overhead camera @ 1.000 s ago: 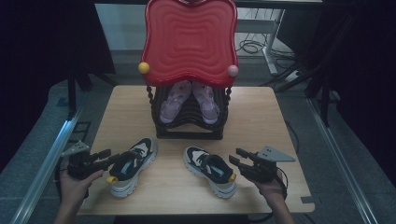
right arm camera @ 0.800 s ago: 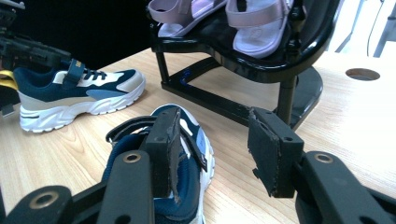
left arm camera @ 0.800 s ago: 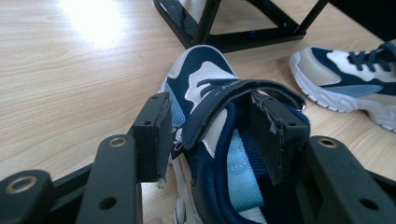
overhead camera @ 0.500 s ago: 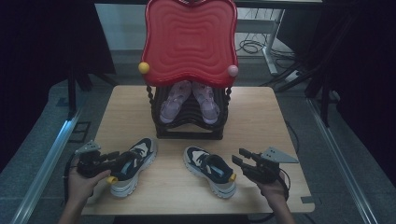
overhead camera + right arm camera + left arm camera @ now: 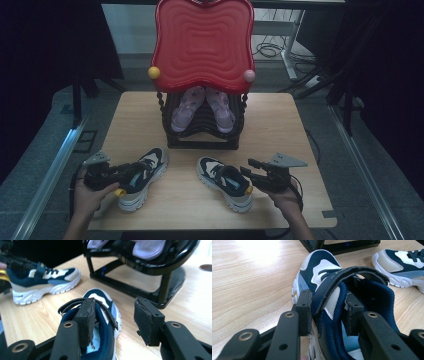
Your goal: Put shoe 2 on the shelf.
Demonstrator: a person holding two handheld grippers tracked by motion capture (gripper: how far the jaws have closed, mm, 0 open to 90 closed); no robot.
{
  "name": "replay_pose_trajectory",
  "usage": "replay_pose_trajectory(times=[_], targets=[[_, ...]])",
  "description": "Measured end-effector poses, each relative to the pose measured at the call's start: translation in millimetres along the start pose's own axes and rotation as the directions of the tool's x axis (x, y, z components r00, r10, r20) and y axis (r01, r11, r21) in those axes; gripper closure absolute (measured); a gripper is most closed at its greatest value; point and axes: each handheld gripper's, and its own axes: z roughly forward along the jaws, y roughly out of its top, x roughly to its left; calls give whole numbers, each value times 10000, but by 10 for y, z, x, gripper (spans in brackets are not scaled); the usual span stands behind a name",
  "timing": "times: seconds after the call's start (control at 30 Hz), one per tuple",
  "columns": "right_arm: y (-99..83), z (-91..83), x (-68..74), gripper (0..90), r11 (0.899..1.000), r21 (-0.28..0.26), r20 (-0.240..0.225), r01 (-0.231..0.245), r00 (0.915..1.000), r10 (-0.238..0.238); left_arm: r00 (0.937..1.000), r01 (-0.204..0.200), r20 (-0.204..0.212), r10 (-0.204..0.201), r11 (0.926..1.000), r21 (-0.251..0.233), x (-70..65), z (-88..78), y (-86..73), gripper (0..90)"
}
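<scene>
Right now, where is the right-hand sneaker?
In the high view the right-hand sneaker lies front right on the table, just left of the right claw.

place: lab recording booth | cues: black curtains (image 5: 45, 45) around a lone wooden table (image 5: 290, 125), floor cables (image 5: 270, 49)

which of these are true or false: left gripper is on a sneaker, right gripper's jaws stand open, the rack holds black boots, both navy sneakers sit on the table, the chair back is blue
1. The left gripper has the collar of the left sneaker between its jaws: true; its jaws have just been closing.
2. The right gripper has open jaws: true.
3. The rack holds black boots: false, it holds pale purple shoes.
4. Both navy sneakers sit on the table: true, including the right sneaker.
5. The chair back is blue: false, it is red.
</scene>
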Motion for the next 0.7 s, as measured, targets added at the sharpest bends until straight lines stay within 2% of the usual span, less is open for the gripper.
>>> replay_pose_trajectory(times=[0.17,0.33,0.5,0.7], targets=[[108,127,-15,507,9964,853,-560,-23,9984,71,10000,-85,-41,85,10000,-32,-5,2,-8,664],[129,267,2,506,9871,1593,-756,174,9971,-54,9999,-117,-67,117,9999,-56,-7,1,-13,669],[153,353,-6,506,9805,1950,-1180,231,9930,1,9999,-105,-89,104,9999,-62,-10,1,-14,671],[158,427,-14,507,9713,2352,-1295,368,9916,-62,9999,-76,-113,75,9999,-94,-13,2,-17,671]])
